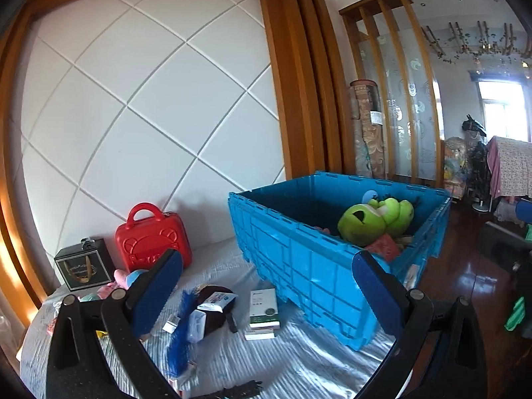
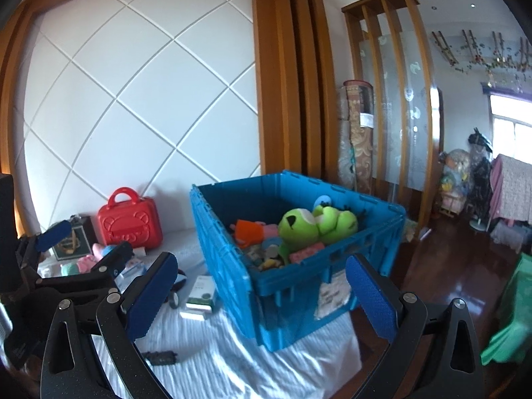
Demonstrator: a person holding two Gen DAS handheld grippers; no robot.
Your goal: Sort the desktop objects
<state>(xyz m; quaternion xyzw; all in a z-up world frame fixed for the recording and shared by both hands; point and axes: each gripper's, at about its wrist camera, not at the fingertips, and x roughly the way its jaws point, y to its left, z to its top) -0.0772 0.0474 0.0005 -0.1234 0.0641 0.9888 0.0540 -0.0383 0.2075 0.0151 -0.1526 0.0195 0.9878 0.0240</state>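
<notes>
A blue plastic crate (image 1: 299,259) (image 2: 226,266) stands on the white-covered table and holds a green plush toy (image 1: 375,219) (image 2: 312,222), an orange toy (image 2: 249,229) and other small items. Loose on the cloth to its left lie a white-and-green box (image 1: 264,309) (image 2: 199,294), a dark pouch with a label (image 1: 212,302), a blue feathery item (image 1: 181,326) and pink plush toys (image 1: 121,277). My left gripper (image 1: 266,286) (image 2: 83,246) hangs open over these, holding nothing. Nearer the crate's front corner, my right gripper (image 2: 262,296) is also open and holds nothing.
A red toy suitcase (image 1: 153,236) (image 2: 129,222) and a black gift box (image 1: 83,266) stand against the white panelled wall. A small black object (image 2: 161,357) lies near the table's front. Beyond the crate are a rolled carpet (image 1: 365,126), dark wooden floor (image 2: 449,266) and green cloth (image 2: 512,316).
</notes>
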